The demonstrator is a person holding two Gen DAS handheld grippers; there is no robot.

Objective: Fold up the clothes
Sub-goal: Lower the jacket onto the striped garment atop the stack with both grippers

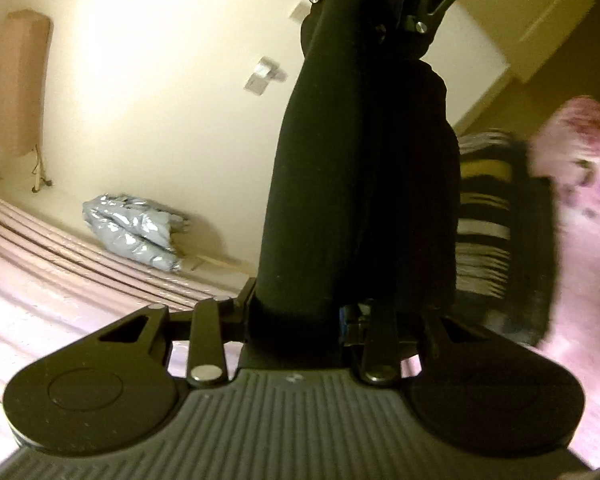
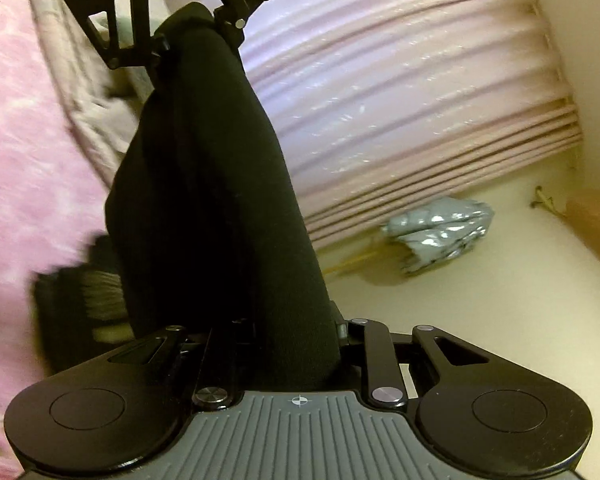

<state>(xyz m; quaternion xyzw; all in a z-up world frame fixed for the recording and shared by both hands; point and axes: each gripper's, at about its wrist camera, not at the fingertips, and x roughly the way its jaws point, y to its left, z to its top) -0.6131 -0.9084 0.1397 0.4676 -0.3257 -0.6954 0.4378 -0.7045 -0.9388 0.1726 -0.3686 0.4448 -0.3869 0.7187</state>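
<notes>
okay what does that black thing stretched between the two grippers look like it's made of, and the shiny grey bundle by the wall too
Black garment: looks like a matte knit, perhaps cotton jersey; it shows no sheen and drapes in soft rolls between the left gripper and the right gripper.
Grey bundle: probably glossy synthetic or plastic film; its crinkled surface throws bright highlights. The blur leaves the exact material open.

Pink bedspread (image 1: 52, 320), striped folded clothes (image 1: 484, 216) lying on it, floral pink fabric (image 1: 580, 168) beside

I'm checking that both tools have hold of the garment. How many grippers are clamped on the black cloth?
2. The left gripper grips one end of the black cloth; the right gripper grips the other end, seen at the top of the left wrist view.
</notes>
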